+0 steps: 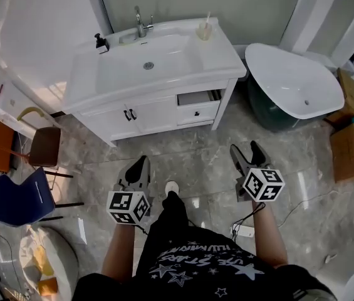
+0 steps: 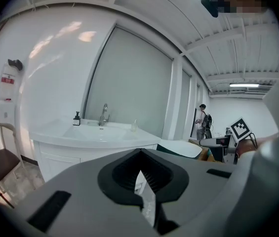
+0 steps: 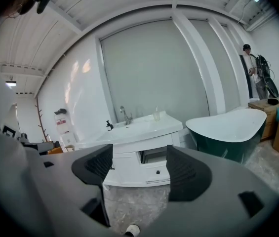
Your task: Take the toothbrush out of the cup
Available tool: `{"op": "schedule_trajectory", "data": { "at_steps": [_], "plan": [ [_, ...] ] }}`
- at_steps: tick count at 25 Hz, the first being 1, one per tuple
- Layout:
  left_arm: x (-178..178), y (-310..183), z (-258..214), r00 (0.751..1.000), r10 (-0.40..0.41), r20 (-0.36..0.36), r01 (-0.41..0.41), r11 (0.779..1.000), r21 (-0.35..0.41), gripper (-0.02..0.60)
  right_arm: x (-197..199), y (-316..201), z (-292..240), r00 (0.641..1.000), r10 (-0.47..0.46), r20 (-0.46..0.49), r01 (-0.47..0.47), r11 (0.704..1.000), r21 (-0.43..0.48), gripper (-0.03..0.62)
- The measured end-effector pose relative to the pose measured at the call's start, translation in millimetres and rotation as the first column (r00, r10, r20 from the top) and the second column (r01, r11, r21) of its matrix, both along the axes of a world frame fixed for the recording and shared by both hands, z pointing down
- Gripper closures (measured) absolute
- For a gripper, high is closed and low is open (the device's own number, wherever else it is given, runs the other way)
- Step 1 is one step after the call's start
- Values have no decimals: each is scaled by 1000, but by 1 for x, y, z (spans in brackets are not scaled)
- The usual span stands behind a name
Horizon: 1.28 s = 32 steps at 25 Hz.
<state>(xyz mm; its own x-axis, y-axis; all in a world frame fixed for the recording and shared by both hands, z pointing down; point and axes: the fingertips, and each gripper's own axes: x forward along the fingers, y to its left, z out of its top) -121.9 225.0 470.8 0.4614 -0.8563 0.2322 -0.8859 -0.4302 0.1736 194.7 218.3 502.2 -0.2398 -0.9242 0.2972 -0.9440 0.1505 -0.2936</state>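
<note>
Left gripper was shut, pads meeting tip to tip with nothing between. Right gripper was wide open and empty. Both were held above the marble floor, well short of the white vanity, pointing toward it. The toothbrush stood upright in the cup on the vanity top's back right corner, right of the faucet. A soap bottle sat at back left. A vanity drawer was ajar. A bathtub stood to the right.
</note>
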Motion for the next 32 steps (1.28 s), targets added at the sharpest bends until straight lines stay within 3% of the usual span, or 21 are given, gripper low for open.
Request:
{"op": "schedule_trajectory", "data": {
  "at_steps": [5, 9, 15, 22, 32],
  "plan": [
    [-13, -70, 11, 999, 39, -24, -40, 998, -42, 566, -10, -63, -4, 1000, 27, 1, -27, 999, -28, 272],
    [-20, -127, 2, 994, 109, 5, -109, 994, -29, 566, -19, -119, -17, 998, 55, -8, -56, 998, -22, 272],
    [-43, -197, -5, 991, 131, -14, -131, 991, -22, 566, -39, -187, -30, 994, 107, -9, -107, 994, -7, 272],
    [-62, -230, 3, 993, 116, -37, -118, 992, -39, 566, -59, -222, -22, 994, 108, -14, -108, 994, -29, 272],
    [-74, -272, 2, 997, 69, -42, -71, 997, -43, 566, -51, -282, -23, 993, 120, -13, -121, 993, -19, 272]
  ]
}}
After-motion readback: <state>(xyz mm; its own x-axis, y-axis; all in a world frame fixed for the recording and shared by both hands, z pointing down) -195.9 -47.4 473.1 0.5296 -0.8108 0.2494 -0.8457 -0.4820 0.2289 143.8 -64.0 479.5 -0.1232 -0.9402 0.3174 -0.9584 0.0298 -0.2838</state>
